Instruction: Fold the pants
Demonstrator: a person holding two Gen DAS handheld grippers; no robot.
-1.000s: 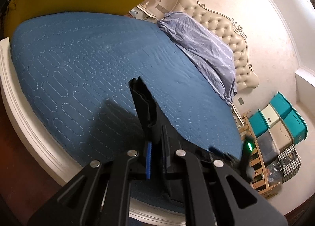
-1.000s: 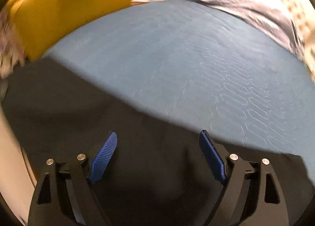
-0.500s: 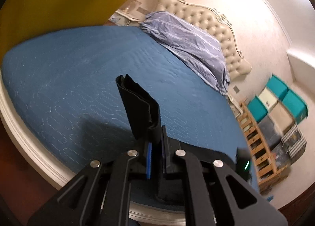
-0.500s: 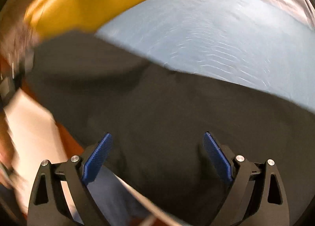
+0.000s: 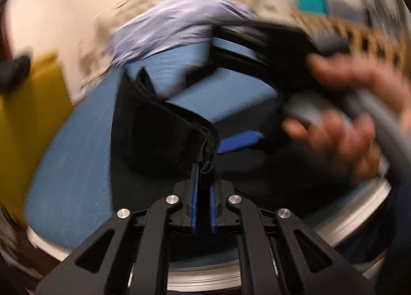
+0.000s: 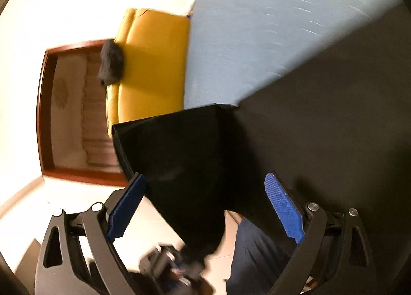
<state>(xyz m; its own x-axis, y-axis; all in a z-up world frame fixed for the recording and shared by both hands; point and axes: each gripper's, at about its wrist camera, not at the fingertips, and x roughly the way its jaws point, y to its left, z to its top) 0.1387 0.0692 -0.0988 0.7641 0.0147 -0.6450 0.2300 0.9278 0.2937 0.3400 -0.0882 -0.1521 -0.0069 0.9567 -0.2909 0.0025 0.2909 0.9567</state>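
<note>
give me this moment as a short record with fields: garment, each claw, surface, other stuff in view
garment: black fabric pants, partly lifted, partly lying on the bed
left claw: shut on a bunched edge of the pants
right claw: open, blue ribbed pads wide apart, pants fabric hanging between them, not gripped
surface: blue quilted bed cover
hand: seen in the left wrist view, holding the right claw's grey handle
other: yellow padded chair; lilac crumpled duvet, blurred
</note>
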